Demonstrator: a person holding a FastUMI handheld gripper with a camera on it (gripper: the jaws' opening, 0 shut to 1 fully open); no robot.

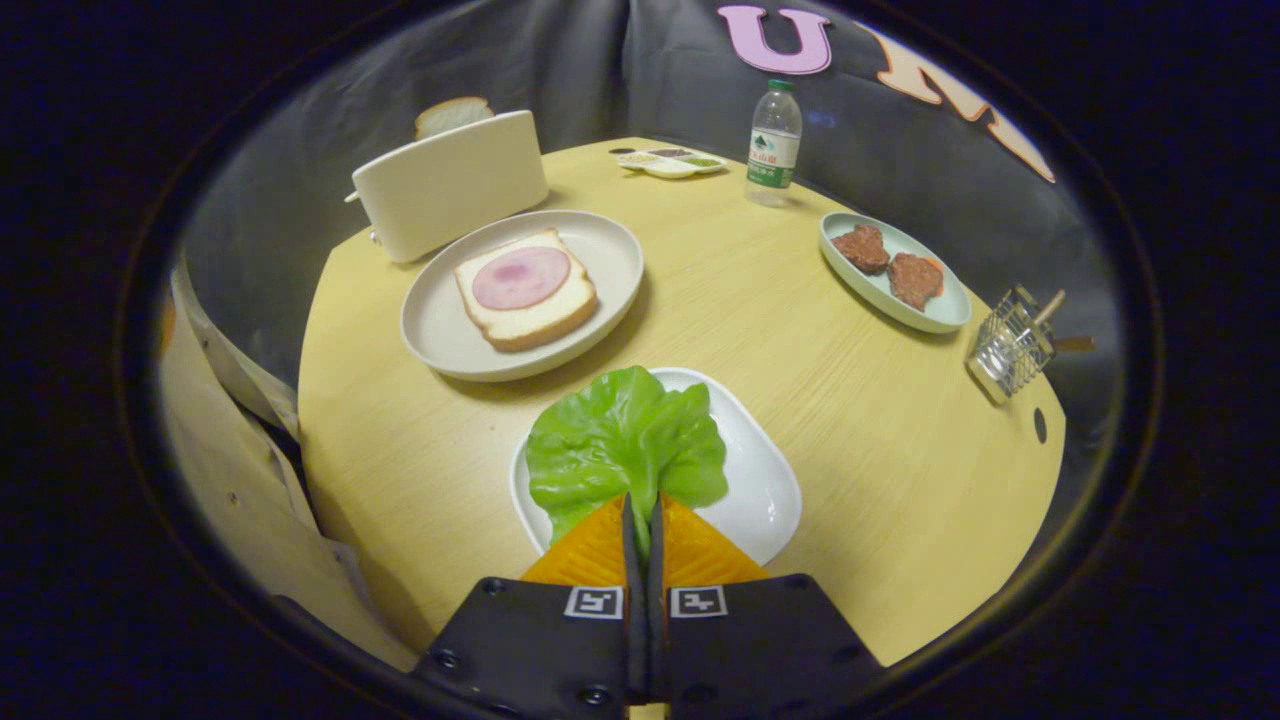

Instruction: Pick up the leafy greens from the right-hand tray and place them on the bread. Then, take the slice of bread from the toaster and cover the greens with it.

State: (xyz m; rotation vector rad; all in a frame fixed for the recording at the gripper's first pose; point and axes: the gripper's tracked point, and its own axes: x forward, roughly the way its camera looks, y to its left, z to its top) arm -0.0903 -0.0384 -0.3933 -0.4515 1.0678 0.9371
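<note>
The round wooden table (760,300) carries everything. At eleven o'clock from the fingers stands a pale toaster (450,185), a slice of bread (453,113) poking from its top slot, partly sunk so that only its crown shows. Just in front of the toaster sits a round plate (440,330) bearing an open slice of bread (535,310) topped with a pink round of ham (521,277). At one o'clock lies an oval dish (940,315) with two brownish patties (887,263) (their exact kind is hard to make out). Nearest, at twelve o'clock, a white tray (765,480) holds the leafy greens (620,440). Far back stand a water bottle (774,142) and a small divided sauce dish (672,162); at two o'clock, near the table's rim, a wire basket (1010,345) holds sticks. The gripper (643,515) has its fingers drawn together on the stem end of the greens, apparently pinching it; the fingers hide the near part of the leaf and tray.
</note>
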